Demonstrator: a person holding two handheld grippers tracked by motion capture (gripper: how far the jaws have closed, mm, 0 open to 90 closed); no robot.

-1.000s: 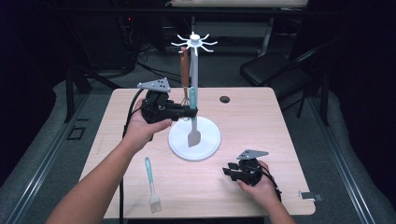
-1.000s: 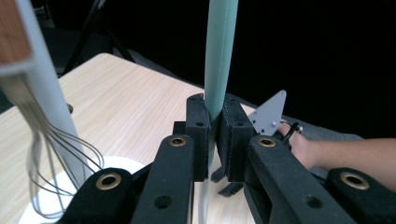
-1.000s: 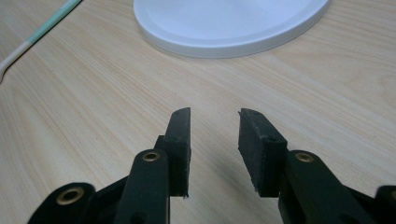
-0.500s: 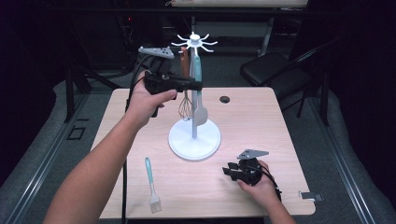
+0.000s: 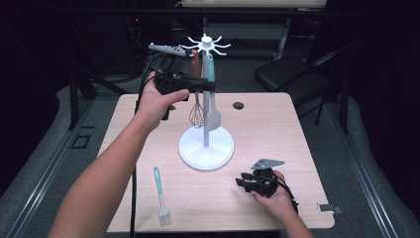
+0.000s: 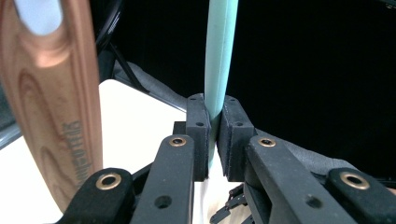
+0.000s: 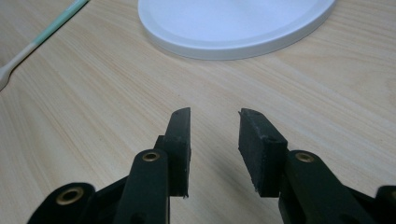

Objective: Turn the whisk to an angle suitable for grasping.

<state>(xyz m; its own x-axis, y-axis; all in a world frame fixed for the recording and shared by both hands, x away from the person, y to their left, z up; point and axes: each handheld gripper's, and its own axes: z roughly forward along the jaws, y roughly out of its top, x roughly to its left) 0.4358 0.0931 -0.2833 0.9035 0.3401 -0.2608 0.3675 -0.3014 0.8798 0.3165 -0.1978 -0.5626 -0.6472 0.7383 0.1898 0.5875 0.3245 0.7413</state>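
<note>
spatula (image 5: 212,101) | mint-green handle, pale blade | hanging upright, blade down | beside stand's pole, above white base

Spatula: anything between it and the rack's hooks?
Nothing visible blocks it. The left tool grips the spatula just under the hooks; the whisk hangs close beside it, so it could brush.

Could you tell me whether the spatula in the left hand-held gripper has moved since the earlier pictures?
Yes. The spatula has risen from the stand's white base and now hangs beside the pole, clamped in the left hand-held gripper.
</note>
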